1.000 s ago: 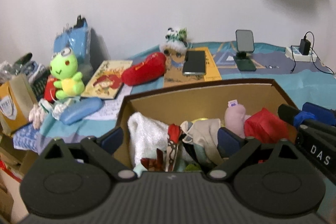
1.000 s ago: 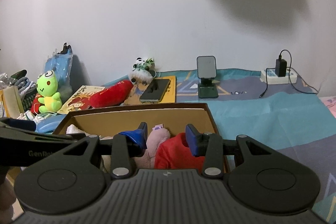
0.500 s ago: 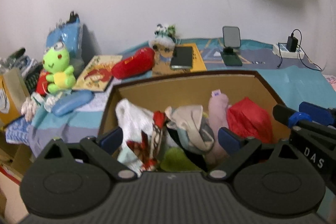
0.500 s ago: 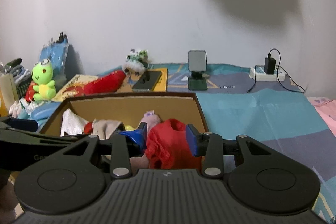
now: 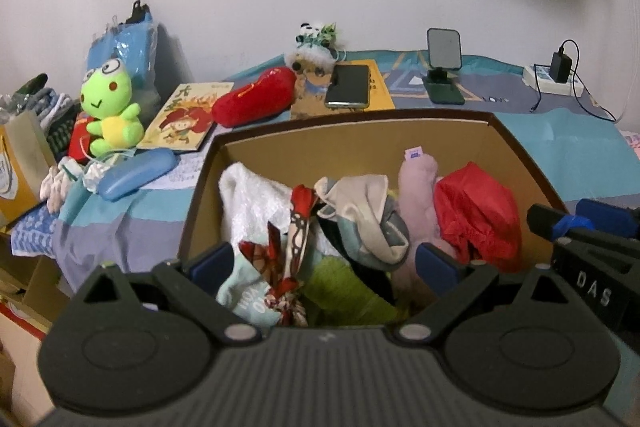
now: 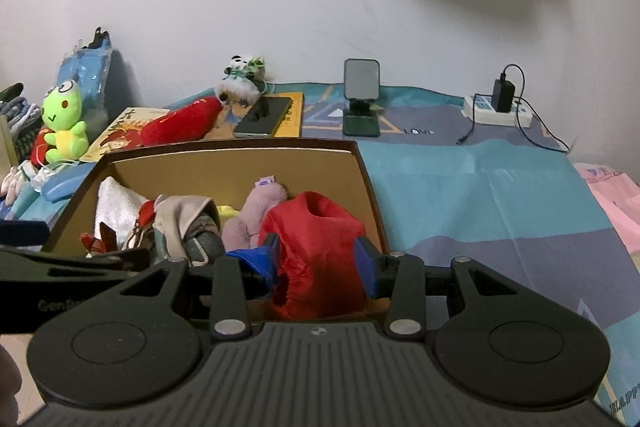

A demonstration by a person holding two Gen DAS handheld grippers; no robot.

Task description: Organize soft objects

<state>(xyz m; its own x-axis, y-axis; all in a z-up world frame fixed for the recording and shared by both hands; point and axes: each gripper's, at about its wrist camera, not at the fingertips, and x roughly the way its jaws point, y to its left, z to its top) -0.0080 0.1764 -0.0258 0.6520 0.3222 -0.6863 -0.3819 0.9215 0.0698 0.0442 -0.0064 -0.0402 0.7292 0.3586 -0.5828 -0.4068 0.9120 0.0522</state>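
Currently, the cardboard box [image 5: 520,151] on the bed already holds most of the soft things: a white fluffy cloth [image 5: 256,199], a patterned red scarf [image 5: 296,227], a beige and grey garment [image 5: 360,215], a green piece [image 5: 344,291], a pink plush [image 5: 416,195] and a red fabric bundle [image 6: 316,247].

My right gripper [image 6: 318,257] hangs over the box's right end with its jaws partly apart, one blue pad on each side of the red fabric bundle. The cloth bulges between them, but I cannot tell whether the pads press on it or merely flank it.

My left gripper [image 5: 324,261] has its jaws spread wide over the middle of the pile, nothing pinched.

Judgement: the task is well along but not finished. Outside the box there remain a green frog plush [image 5: 110,107], a red plush cushion [image 5: 254,101] lying partly on a picture book [image 5: 180,119], and a small panda toy [image 5: 316,39] by the wall. Those look like the remaining items. The phone [image 5: 348,85] and phone stand [image 5: 444,67] are hard goods and presumably stay.
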